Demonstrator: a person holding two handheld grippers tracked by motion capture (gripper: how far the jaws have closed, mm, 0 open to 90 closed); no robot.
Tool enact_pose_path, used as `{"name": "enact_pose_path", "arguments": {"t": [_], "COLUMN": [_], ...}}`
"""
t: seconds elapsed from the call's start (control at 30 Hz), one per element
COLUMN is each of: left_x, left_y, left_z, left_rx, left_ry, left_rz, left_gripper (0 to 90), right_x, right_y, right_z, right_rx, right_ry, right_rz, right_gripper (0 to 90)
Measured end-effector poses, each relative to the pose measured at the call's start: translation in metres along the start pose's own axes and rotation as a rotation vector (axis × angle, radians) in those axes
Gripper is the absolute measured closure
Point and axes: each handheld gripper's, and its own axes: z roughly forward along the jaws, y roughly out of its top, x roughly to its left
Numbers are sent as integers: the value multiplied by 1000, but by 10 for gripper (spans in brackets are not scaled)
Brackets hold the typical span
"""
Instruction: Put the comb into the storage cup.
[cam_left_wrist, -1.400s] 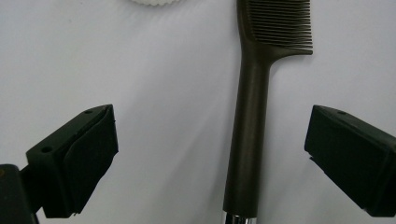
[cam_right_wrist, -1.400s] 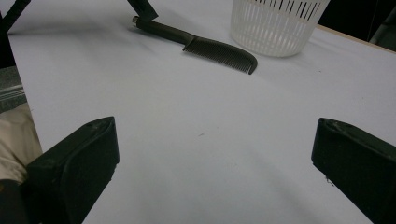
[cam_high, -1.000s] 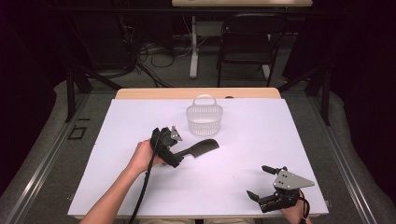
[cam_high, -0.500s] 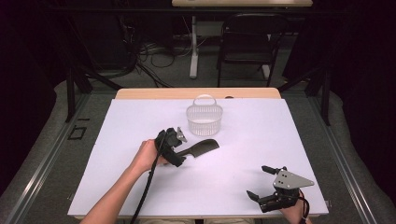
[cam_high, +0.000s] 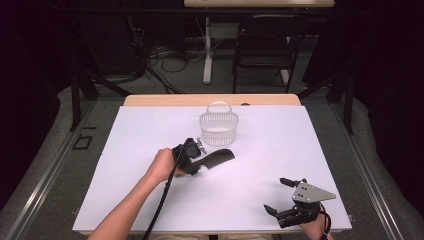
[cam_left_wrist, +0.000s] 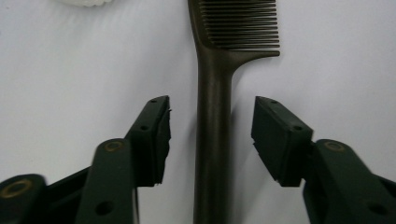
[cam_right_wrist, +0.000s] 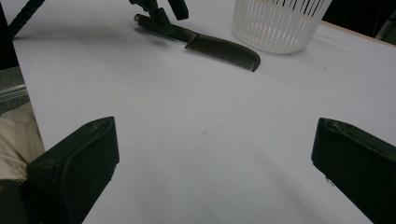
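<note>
A dark comb (cam_high: 218, 158) lies flat on the white table, teeth end towards the right. My left gripper (cam_high: 193, 161) is lowered over its handle. In the left gripper view the comb handle (cam_left_wrist: 213, 140) runs up between the two pads (cam_left_wrist: 156, 140), with a gap on each side; the jaws have just been closing and do not touch it. Near the front right edge my right gripper (cam_high: 280, 196) rests with its jaws wide apart and nothing between them. From the right gripper view the comb (cam_right_wrist: 219, 48) and the left gripper (cam_right_wrist: 159, 18) show far off.
A white slatted basket (cam_high: 218, 128) with a handle stands just behind the comb, also in the right gripper view as the basket (cam_right_wrist: 278, 23). The white board (cam_high: 310, 145) covers the table; a wooden strip runs along its far edge. A chair and cables lie beyond.
The left gripper has shifted slightly right along the comb handle and its jaws have narrowed around it. The right gripper has stayed put.
</note>
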Motion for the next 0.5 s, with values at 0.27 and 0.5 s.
{"name": "enact_pose_path", "arguments": {"t": [0.27, 0.5], "left_x": [2, 3], "left_y": [9, 15], "left_z": [7, 10], "left_rx": [48, 74], "left_ry": [-34, -43], "left_rz": [1, 3], "left_gripper": [607, 661], "right_x": [0, 0], "right_y": [0, -1], "right_z": [0, 0], "right_rx": [3, 5], "right_ry": [2, 2], "right_rz": [2, 1], "right_gripper": [6, 6]}}
